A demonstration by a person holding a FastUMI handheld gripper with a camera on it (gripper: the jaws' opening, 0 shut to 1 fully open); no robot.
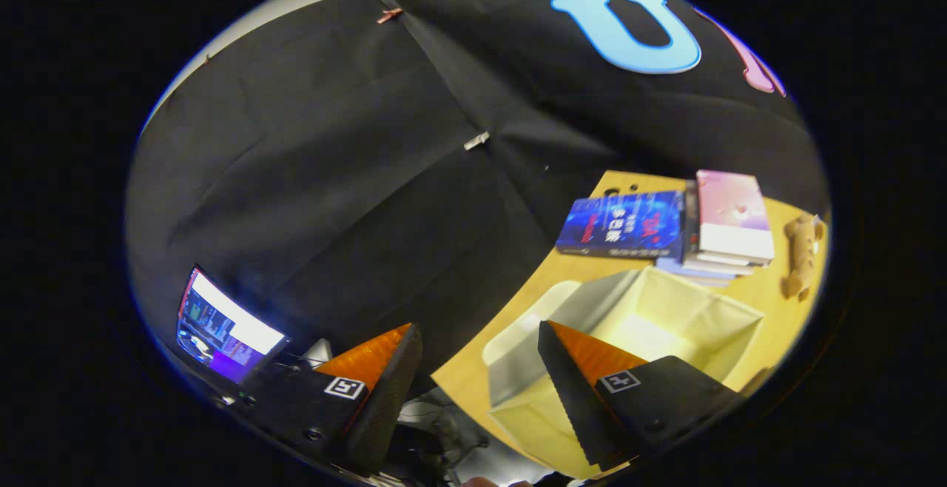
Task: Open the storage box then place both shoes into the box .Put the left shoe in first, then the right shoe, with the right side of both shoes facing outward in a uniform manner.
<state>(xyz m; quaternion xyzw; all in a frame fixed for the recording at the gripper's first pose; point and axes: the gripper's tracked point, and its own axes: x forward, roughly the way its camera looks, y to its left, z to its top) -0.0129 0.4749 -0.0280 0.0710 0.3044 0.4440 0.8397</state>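
Black cloth (pixel 333 176) hangs behind a wooden table (pixel 462 383). On the table sits the open storage box (pixel 666 309), just ahead of the gripper (pixel 479 339), whose fingers are spread wide with nothing in them. Books (pixel 666 224) lie beyond the box. A lit screen (pixel 222 328) glows off to the side.

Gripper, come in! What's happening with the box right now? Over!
Gripper open, holding nothing. Storage box open on the table, nothing seen inside. Books beyond it.

Storage box (pixel 688 317) near corner hidden behind finger (pixel 584 398).
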